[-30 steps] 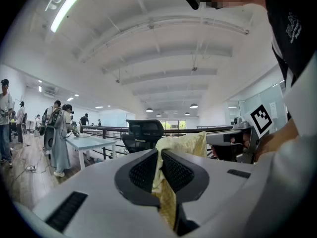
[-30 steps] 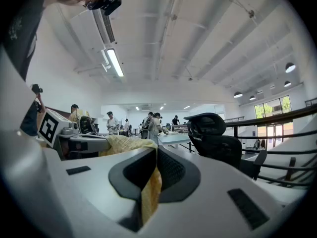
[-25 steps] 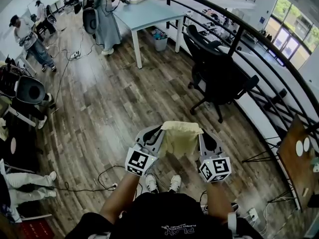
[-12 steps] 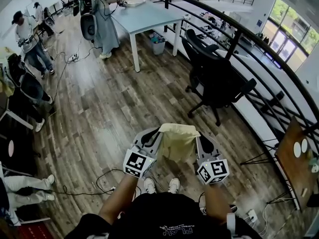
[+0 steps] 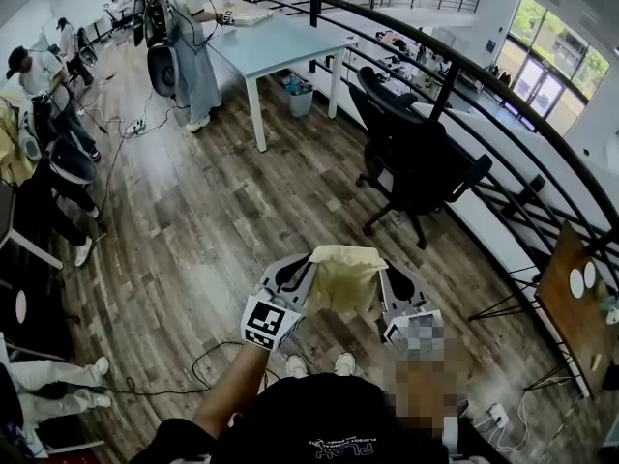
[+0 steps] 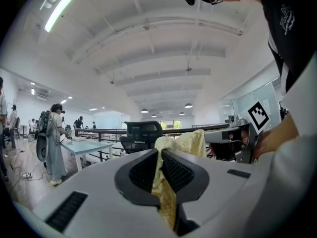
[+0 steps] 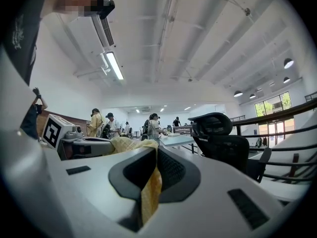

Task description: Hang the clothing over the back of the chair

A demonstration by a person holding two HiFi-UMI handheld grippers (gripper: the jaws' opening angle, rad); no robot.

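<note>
One piece of clothing [image 5: 344, 276], pale yellow, hangs in the air in front of the person, pinched at both ends. Its long axis runs left-right across the head view, stretched between the two grippers, with the top edge roughly level and bunched. The rest hangs below, mostly hidden from above.

Left gripper [image 5: 308, 263] has its jaws clamped on the clothing's left end. In the left gripper view the fabric [image 6: 166, 185] is a thin fold squeezed between the pads, spilling over the tips towards the right. Right gripper [image 5: 386, 271] is also closed on the clothing's right end. The right gripper view shows a yellow strip [image 7: 150, 192] pressed between the pads. Both grippers point level, away from the person, side by side.

One black office chair [image 5: 418, 158] stands ahead and to the right, well apart from the clothing, beside the curved railing [image 5: 503, 95]. Nothing is on it. One light table [image 5: 279, 41] is further back on the left. Wood floor [image 5: 213, 220] is below.
</note>
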